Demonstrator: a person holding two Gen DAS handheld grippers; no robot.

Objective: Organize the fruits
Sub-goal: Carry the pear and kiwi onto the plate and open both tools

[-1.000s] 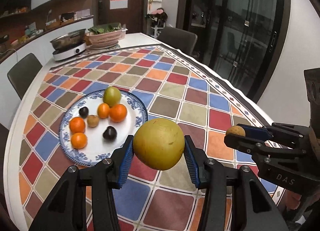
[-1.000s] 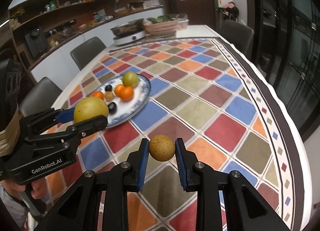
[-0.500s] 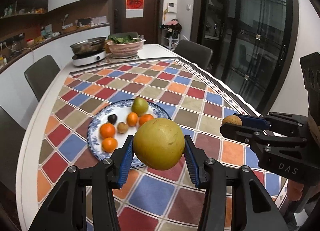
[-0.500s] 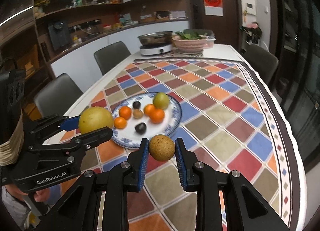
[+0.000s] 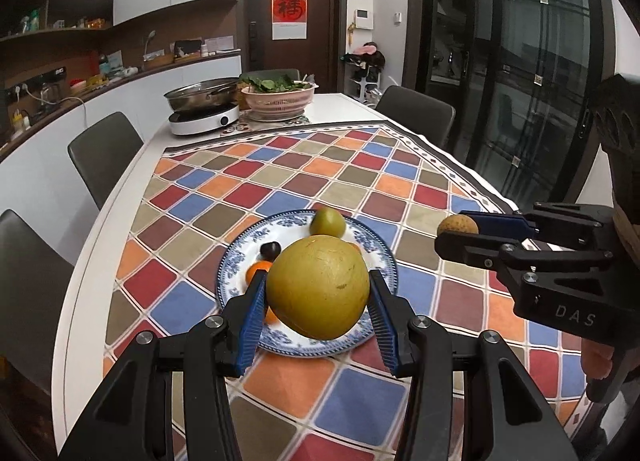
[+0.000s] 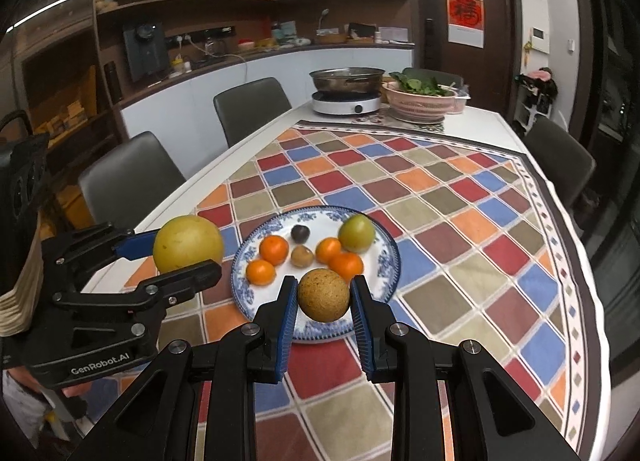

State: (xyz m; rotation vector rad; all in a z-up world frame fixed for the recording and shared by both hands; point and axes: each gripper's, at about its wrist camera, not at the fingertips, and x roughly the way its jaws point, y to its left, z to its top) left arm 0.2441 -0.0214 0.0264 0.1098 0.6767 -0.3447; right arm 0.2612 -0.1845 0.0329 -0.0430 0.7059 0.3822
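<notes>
My left gripper (image 5: 318,295) is shut on a large yellow-green fruit (image 5: 318,287) and holds it in the air over the near side of a blue-and-white plate (image 5: 362,239). My right gripper (image 6: 323,297) is shut on a small brown round fruit (image 6: 323,295) held above the plate's (image 6: 248,253) near rim. On the plate lie several small oranges (image 6: 274,250), a green fruit (image 6: 356,233), a dark plum (image 6: 299,233) and a small brown fruit (image 6: 301,256). Each gripper shows in the other's view, the left gripper (image 6: 188,247) and the right gripper (image 5: 458,227).
The table carries a chequered multicoloured cloth (image 5: 360,177). At its far end stand an induction hob with a steel pan (image 5: 202,105) and a pink basket of greens (image 5: 278,95). Grey chairs (image 5: 104,153) line the table's sides. Glass doors (image 5: 520,81) are on the right.
Both grippers have tilted up and drawn back while holding their fruits. The plate now lies straight ahead of both, partly hidden behind the held fruits.
</notes>
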